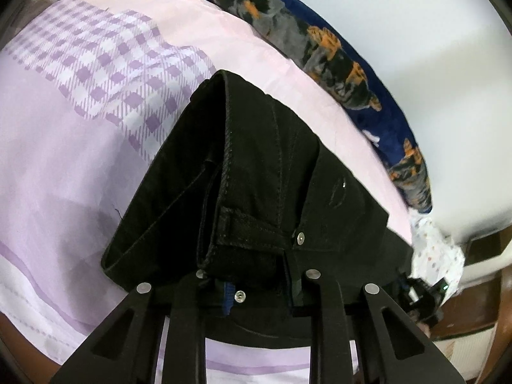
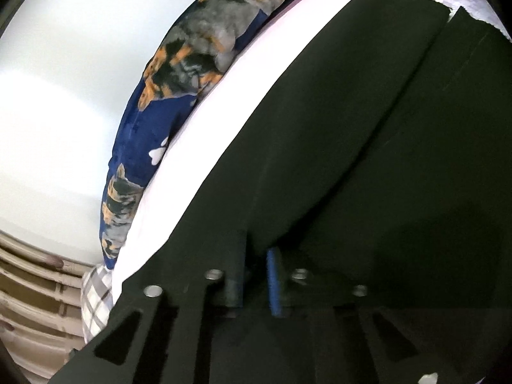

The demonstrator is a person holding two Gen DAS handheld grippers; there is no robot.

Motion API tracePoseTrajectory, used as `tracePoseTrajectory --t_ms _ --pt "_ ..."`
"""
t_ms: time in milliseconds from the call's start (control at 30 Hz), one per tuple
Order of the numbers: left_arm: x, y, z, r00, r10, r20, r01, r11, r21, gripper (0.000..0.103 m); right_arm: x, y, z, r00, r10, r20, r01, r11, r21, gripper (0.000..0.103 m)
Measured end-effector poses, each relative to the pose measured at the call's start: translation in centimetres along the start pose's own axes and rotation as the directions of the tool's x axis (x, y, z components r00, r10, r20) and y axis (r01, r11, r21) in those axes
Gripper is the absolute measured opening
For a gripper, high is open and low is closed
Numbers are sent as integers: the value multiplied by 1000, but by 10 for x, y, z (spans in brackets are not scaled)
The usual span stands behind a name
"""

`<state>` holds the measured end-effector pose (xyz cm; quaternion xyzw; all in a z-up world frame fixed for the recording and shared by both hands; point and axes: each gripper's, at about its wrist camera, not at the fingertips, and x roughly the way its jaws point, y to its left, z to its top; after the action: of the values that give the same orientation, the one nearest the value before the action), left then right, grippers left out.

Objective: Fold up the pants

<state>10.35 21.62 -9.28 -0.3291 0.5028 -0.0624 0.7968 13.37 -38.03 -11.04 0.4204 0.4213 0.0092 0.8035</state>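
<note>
Black pants (image 1: 256, 172) are folded lengthwise and held up over a bed. My left gripper (image 1: 256, 288) is shut on the waistband end, near the metal button (image 1: 300, 238). The other folded end points away toward the checked sheet. In the right wrist view the pants (image 2: 368, 160) fill most of the frame as a long dark panel. My right gripper (image 2: 256, 281) is shut on the fabric edge there, with the blue finger pad (image 2: 273, 281) pressed against the cloth. The right gripper also shows in the left wrist view (image 1: 422, 297), low at the right.
The bed has a pink and lilac sheet (image 1: 64, 160) with a purple checked patch (image 1: 112, 64). A navy blanket with dog prints (image 1: 320, 41) lies along the far edge by a white wall, also in the right wrist view (image 2: 179, 70). A dotted white cloth (image 1: 438, 249) and wooden furniture (image 1: 480, 336) are at right.
</note>
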Motion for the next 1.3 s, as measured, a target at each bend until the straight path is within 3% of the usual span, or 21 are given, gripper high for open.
tracePoseTrajectory --t_ms 267,467,667,833,967,1033,1100,1200,1233,1300 --pt "3 -11 11 995 60 -80 -40 973 228 23 -56 38 -23 995 -83 61 91 985 -148 6" --pt "1 -13 8 986 109 -128 -50 917 395 23 -89 41 -55 990 -130 49 136 976 -169 5" --pt "4 -8 -1 977 157 -143 -66 866 496 23 -90 26 -84 981 -189 -40 181 972 -152 5" --pt "9 -17 -15 966 247 -75 -156 792 590 25 -74 3 -92 976 -193 -100 185 979 -83 5" --pt "12 -28 -32 945 326 10 -249 701 668 28 -71 -3 -92 979 -165 -116 159 986 -55 7" --pt "12 -30 -32 941 337 16 -261 698 667 28 -72 -4 -92 981 -151 -119 146 988 -48 10" --pt "7 -29 -30 943 334 9 -260 716 648 30 -73 -8 -90 986 -120 -116 117 993 -29 12" --pt "-6 -29 -27 950 312 0 -246 751 613 38 -76 -15 -86 993 -60 -100 63 998 19 21" --pt "-14 -27 -28 950 311 10 -253 755 605 46 -77 -20 -84 996 -24 -91 29 998 49 26" --pt "-26 -29 -30 949 315 31 -269 752 602 49 -79 -28 -79 997 24 -72 -17 995 97 27"
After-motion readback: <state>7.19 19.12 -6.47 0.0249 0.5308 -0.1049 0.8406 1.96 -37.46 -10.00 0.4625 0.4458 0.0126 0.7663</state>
